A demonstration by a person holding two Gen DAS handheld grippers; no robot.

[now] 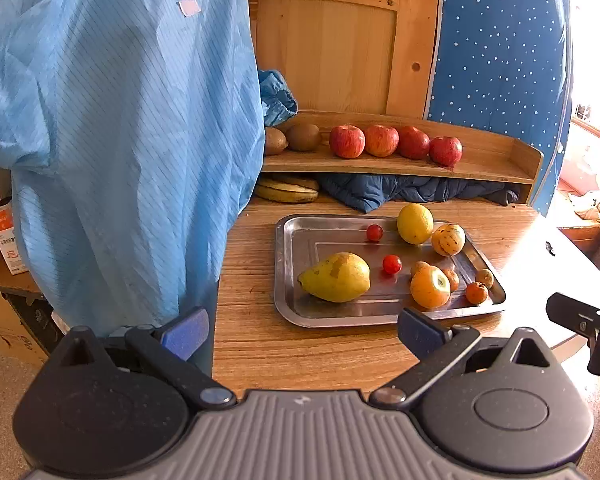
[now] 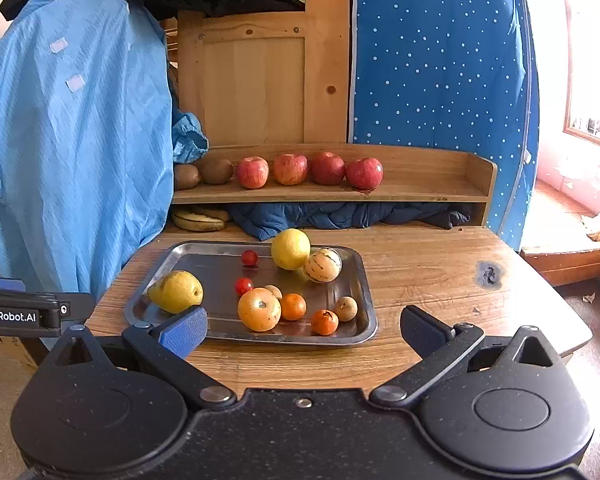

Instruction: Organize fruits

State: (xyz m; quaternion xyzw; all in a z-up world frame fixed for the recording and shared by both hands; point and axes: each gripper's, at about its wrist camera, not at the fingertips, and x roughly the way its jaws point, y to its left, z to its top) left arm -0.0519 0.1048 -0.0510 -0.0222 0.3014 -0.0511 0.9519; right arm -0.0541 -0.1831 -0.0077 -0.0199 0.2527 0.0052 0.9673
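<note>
A steel tray [image 2: 366,284] on the wooden table holds a yellow pear [image 2: 176,292], a lemon [image 2: 290,249], a striped melon [image 2: 322,265], a large orange fruit [image 2: 259,309], two mandarins [image 2: 293,306], two cherry tomatoes [image 2: 249,257] and a small brown fruit [image 2: 345,308]. The tray [image 1: 284,272] and pear [image 1: 336,278] also show in the left wrist view. My left gripper [image 1: 304,332] hovers open before the tray's near edge, holding nothing. My right gripper [image 2: 304,330] is open too, just short of the tray's front rim.
A wooden shelf [image 2: 420,192] at the back carries several red apples [image 2: 252,172] and two kiwis [image 2: 217,171]. Bananas [image 2: 198,220] and dark blue cloth [image 2: 340,216] lie under it. A blue garment [image 1: 120,140] hangs at the left, a starry blue fabric [image 2: 440,60] at the right.
</note>
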